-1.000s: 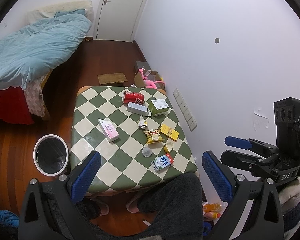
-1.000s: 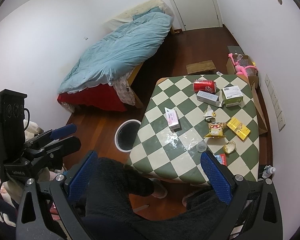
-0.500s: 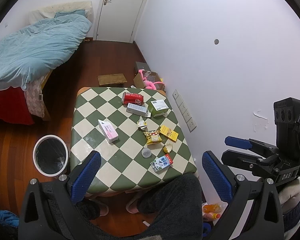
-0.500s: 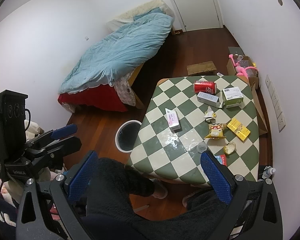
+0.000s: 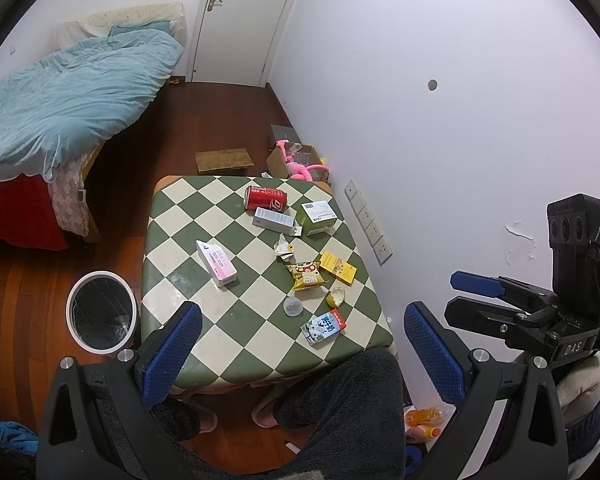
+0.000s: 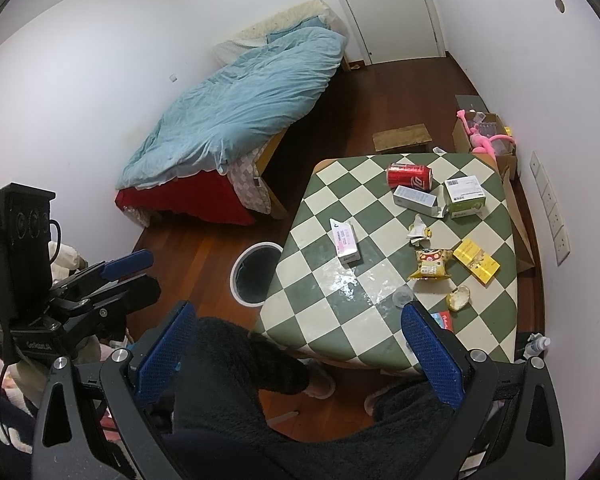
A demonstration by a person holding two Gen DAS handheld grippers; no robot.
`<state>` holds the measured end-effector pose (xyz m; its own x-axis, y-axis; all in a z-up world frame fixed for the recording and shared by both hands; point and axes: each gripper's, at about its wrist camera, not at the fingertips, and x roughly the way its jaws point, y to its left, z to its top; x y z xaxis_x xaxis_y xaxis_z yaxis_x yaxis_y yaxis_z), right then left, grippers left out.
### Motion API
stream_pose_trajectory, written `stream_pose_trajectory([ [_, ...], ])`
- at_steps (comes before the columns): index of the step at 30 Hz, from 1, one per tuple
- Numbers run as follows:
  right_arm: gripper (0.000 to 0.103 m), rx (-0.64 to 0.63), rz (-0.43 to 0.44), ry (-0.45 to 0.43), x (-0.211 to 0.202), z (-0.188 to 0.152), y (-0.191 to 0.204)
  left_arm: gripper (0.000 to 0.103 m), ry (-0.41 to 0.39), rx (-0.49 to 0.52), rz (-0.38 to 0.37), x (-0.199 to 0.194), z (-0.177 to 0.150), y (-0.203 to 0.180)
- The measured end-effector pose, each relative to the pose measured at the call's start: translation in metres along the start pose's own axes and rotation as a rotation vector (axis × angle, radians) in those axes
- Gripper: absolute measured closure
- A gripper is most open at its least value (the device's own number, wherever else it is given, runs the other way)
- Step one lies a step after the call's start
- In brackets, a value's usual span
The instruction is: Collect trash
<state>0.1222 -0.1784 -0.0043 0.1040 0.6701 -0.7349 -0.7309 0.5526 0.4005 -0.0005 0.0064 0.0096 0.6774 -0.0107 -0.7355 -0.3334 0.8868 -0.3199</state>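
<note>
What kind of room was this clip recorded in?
Most likely a small bedroom in a home: a bed with a blue duvet, a closed door, and a low checkered table strewn with snack wrappers beside a white bin.

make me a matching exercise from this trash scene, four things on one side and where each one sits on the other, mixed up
Things:
1. red can
2. waste bin
3. milk carton
4. pink box

Places:
A. near edge of the checkered table, closest to the person
B. on the floor left of the table
C. far end of the table, lying on its side
D. left half of the table, apart from the other litter

Pairs: 1-C, 2-B, 3-A, 4-D
</note>
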Motion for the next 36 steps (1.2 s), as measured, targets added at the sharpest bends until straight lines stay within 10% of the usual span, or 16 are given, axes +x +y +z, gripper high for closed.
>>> stream_pose_trajectory([
  [23, 0.0, 0.019, -0.004, -0.016, -0.002, 0.008, -0.004, 0.0, 0.0, -0.001, 0.014, 0.003, 0.006, -0.001],
  [31, 0.0, 0.258, -0.193, 0.006, 0.064, -0.013, -0.082, 0.0, 0.053, -0.004, 0.351, 0.1, -0.013, 0.028],
  [36, 0.0, 0.457, -0.283, 0.136, 0.156, -0.052, -0.157, 0.0, 0.22, -0.042, 0.403, 0.189, -0.051, 0.064],
])
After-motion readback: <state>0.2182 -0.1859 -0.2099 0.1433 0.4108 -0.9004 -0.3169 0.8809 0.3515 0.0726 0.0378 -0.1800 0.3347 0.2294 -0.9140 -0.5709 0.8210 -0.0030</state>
